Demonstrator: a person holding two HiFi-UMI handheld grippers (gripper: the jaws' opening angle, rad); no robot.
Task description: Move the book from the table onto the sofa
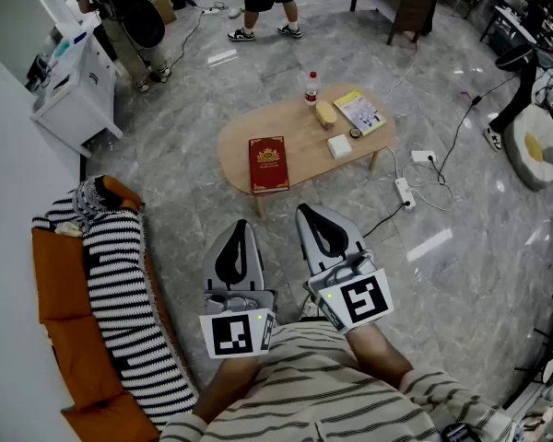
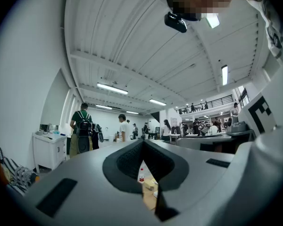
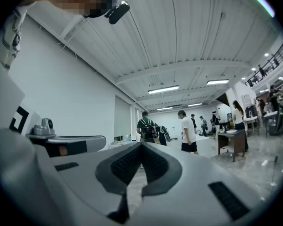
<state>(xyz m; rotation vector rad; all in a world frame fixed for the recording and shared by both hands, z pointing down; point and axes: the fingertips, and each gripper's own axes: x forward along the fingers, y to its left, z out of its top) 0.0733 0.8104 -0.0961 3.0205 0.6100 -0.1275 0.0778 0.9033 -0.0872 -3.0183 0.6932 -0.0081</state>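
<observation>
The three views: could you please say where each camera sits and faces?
Head view: on the head, steeply down at table, book, sofa; left gripper, right gripper, striped shirt show.
Left gripper view: aboard, level along its shut jaws toward the table.
Right gripper view: aboard, level along its shut jaws across the room.
Both gripper views share the backpack wearer.

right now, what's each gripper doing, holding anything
Left gripper: closed, holding nothing.
Right gripper: closed, holding nothing.
</observation>
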